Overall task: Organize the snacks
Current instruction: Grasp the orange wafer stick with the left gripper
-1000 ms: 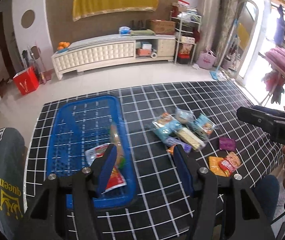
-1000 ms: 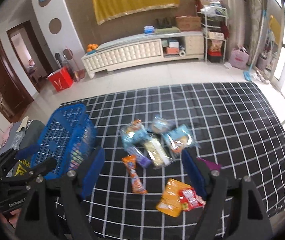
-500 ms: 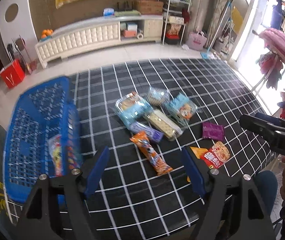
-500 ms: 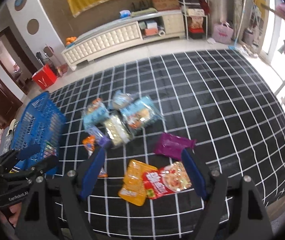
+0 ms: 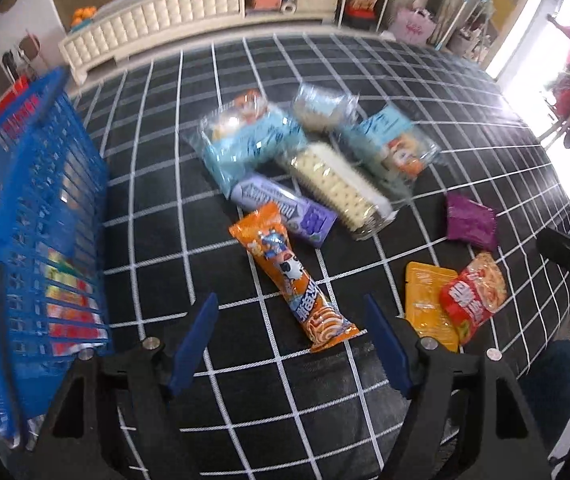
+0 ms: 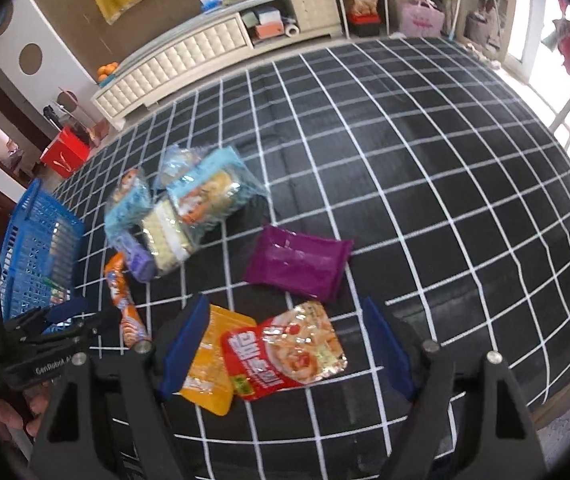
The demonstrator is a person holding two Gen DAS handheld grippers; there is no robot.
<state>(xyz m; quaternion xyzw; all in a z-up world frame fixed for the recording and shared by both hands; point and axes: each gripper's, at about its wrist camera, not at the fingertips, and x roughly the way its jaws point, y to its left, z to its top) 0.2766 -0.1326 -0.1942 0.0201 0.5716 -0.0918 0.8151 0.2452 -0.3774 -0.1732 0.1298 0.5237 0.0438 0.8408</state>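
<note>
Cloth (image 5: 365, 80) under both grippers: black woven fabric, white grid, matt; basket (image 5: 25, 208) off left gripper's (image 5: 289, 330) left side: blue moulded plastic lattice, slight sheen; orange wrapper (image 5: 289, 276) just ahead of its blue pads: glossy film; cracker pack (image 5: 337, 188) beyond: clear shiny plastic; purple packet (image 6: 299, 264) ahead of right gripper (image 6: 285, 340): glossy foil-like film; red packet (image 6: 285, 356) between its fingers: shiny printed plastic; gripper frames: matt black plastic, metal screws.

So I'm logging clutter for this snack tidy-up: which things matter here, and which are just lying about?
Part of the job:
blue basket
orange snack stick
purple wafer bar
cracker pack
purple packet
red noodle packet
yellow packet

Just lying about:
white TV cabinet
red bag
pink bag
</note>
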